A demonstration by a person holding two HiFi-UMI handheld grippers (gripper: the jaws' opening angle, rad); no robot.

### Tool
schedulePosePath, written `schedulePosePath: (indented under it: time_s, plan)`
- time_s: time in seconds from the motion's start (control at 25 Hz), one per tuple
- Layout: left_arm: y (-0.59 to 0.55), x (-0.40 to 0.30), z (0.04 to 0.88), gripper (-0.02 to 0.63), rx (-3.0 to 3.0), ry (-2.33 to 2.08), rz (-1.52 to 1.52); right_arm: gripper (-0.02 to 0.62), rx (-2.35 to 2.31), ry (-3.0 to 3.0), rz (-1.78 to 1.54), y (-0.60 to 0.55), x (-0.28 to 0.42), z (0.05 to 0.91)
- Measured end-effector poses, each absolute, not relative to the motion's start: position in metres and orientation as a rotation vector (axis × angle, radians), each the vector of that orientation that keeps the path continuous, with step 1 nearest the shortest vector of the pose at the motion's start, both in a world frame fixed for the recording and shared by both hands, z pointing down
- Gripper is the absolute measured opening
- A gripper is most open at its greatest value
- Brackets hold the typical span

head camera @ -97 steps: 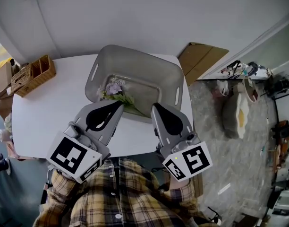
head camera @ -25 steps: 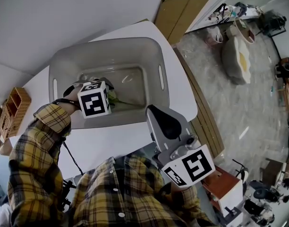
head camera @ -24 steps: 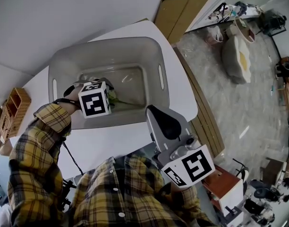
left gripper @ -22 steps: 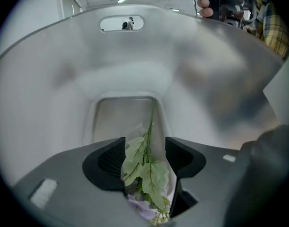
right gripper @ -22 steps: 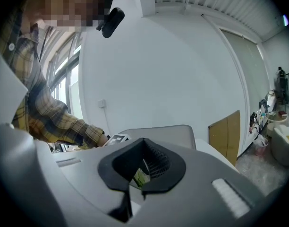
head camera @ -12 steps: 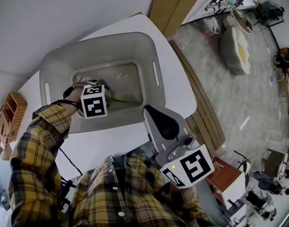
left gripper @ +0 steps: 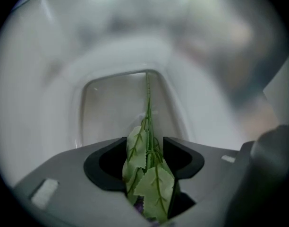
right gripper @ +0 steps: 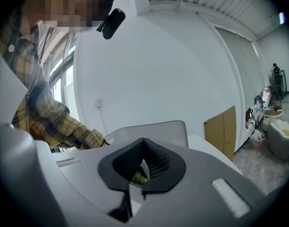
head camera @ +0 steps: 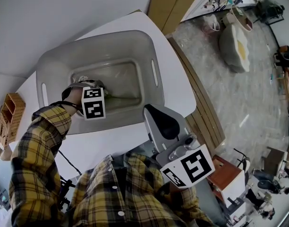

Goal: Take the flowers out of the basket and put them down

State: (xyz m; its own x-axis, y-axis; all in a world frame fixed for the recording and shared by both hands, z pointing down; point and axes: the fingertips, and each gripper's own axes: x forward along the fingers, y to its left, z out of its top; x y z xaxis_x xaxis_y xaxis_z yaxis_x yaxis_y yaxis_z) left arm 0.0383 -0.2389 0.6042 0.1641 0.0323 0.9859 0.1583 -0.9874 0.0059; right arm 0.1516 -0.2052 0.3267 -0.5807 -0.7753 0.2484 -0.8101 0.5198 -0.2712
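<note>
A grey plastic basket [head camera: 111, 48] with slot handles stands upright on the white table [head camera: 177, 86]. The flowers [left gripper: 151, 183], a sprig with a thin green stem, serrated leaves and a glimpse of purple, lie inside it.

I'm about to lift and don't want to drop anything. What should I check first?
1. Flowers between left gripper jaws: ok.
2. Grip firm: not ok; jaws have just been closing, not yet pressing.
3. Nothing snagging them inside basket: cannot tell.
4. Right gripper shut, empty, outside basket: ok.
5. Bare table beside basket for set-down: ok.
</note>
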Motion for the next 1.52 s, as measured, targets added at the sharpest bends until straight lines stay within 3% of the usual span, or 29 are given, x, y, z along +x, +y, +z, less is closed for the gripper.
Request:
schedulePosePath:
  time_s: [0.2,0.44,1.04,1.52]
  plan:
    - [-0.241,0.038,0.601,0.152,-2.299,-0.171,-1.962,0.006,1.396,-2.653,0.556,-0.204,0.155,0.325]
    - [-0.244,0.038,0.597,0.106,-2.280,-0.155,-1.965,0.006,1.391,-2.655,0.557,-0.201,0.156,0.323]
    - [-0.263,0.040,0.567,0.086,-2.261,-0.021,-1.929,0.006,1.336,-2.693,0.501,-0.199,0.151,0.315]
    - [-0.281,0.039,0.492,0.081,-2.403,0.337,-1.765,0.006,1.182,-2.771,0.391,-0.189,0.131,0.298]
